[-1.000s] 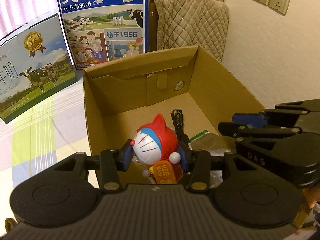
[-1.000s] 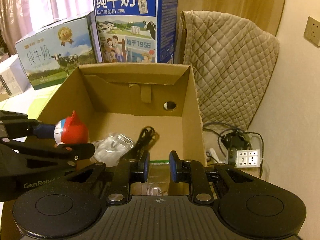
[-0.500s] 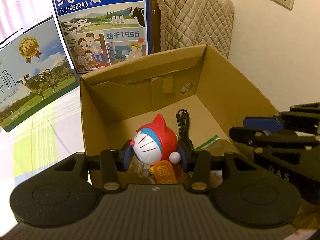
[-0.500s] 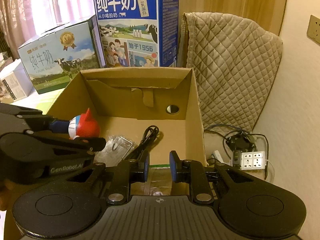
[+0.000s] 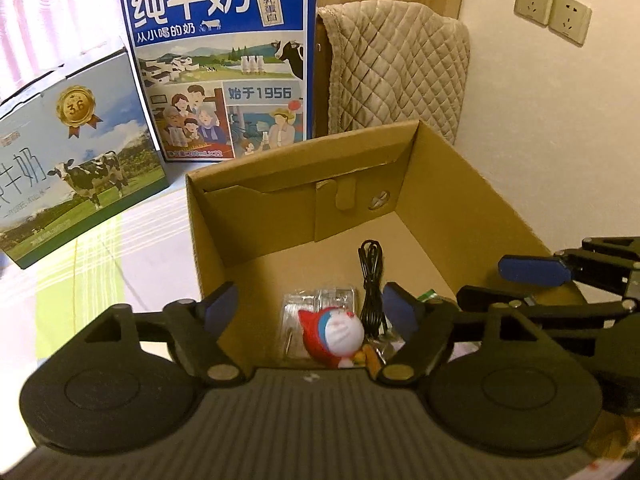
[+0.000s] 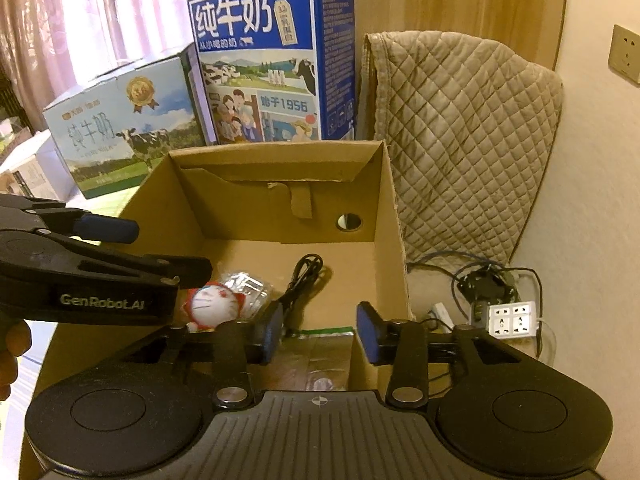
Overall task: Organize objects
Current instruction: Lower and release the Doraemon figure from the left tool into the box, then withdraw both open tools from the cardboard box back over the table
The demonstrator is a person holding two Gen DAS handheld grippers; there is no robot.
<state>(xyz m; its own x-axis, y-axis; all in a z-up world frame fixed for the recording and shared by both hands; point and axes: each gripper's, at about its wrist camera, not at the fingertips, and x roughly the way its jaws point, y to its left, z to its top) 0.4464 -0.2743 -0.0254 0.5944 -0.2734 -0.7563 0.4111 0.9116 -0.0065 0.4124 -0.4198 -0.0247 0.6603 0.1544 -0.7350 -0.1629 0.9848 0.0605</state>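
Cardboard box [image 5: 460,200] holds red toy [image 5: 334,334], both claws spread, power strip [image 6: 514,319] only right view.

Left tongs [image 5: 310,312] gape above the toy [image 5: 334,336], seemingly lying in the box [image 5: 472,216].

The cardboard box [image 5: 460,208] stands open on the table [image 5: 152,248]. Inside it, the cat figure [image 5: 334,336] lies on the floor of the box near the front wall, resting partly on a clear packet [image 5: 316,304]. A coiled cable [image 5: 370,276] lies just right of both. Two milk cartons [image 5: 224,60] stand behind the box, and a quilted cover [image 5: 400,72] hangs behind its right corner. A power strip [image 6: 512,318] lies on the floor right of the box.
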